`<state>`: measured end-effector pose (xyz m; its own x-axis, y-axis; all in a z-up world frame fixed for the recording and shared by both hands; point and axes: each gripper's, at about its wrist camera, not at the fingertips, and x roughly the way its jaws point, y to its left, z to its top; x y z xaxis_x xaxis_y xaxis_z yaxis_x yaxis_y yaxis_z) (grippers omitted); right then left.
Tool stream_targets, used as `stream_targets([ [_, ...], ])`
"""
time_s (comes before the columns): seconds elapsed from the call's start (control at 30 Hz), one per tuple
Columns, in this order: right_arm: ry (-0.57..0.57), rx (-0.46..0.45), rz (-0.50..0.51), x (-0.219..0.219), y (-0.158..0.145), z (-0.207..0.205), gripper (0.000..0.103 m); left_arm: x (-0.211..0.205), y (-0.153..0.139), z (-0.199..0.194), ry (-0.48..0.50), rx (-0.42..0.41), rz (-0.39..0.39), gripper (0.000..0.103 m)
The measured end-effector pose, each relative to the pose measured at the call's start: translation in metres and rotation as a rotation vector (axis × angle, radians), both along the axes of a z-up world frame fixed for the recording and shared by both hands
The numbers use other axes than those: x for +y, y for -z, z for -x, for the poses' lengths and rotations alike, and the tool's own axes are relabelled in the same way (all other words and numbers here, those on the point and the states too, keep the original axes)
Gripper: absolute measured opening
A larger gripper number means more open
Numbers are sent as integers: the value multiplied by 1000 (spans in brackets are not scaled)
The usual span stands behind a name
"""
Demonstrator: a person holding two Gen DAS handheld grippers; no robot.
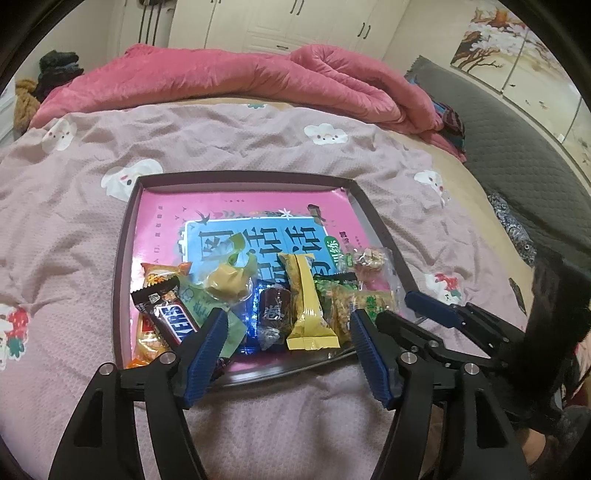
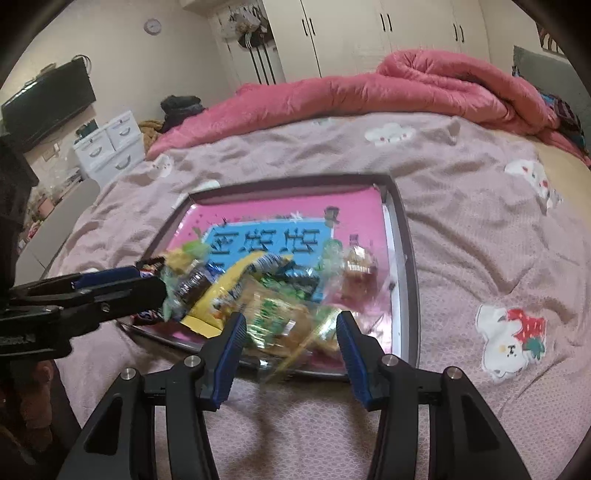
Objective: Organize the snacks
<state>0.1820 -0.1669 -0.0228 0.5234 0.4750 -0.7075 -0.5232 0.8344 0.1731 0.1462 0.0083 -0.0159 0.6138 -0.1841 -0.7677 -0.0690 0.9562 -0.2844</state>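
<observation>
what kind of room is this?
A bedroom, most likely: the snack tray sits on a bed with a pink comforter, white wardrobes stand behind it, and a wall-mounted TV.

Tray access
Snack pile (image 1: 258, 295) crowds tray's (image 1: 122, 258) near half; I see bare far half; blanket (image 1: 74, 229) around open.

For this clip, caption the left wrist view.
Open left gripper over snacks piled in a tray on a bed.
</observation>
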Motion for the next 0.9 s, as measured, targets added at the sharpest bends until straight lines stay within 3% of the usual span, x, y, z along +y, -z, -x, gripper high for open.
stream_targets([
  [0.17, 20, -70, -15, -4, -19, 12, 54, 1, -8, 6, -10, -10, -2, 75],
  [0.33, 62, -104, -27, -12, -34, 26, 67, 0, -15, 19, -27, -14, -47, 77],
  [0.63, 85, -21, -5, -18, -28, 53, 79, 0, -9, 54, -75, 24, -81, 79],
  [0.9, 51, -53, 40, -9, -30, 86, 89, -2, -1, 76, -118, 43, -101, 79],
])
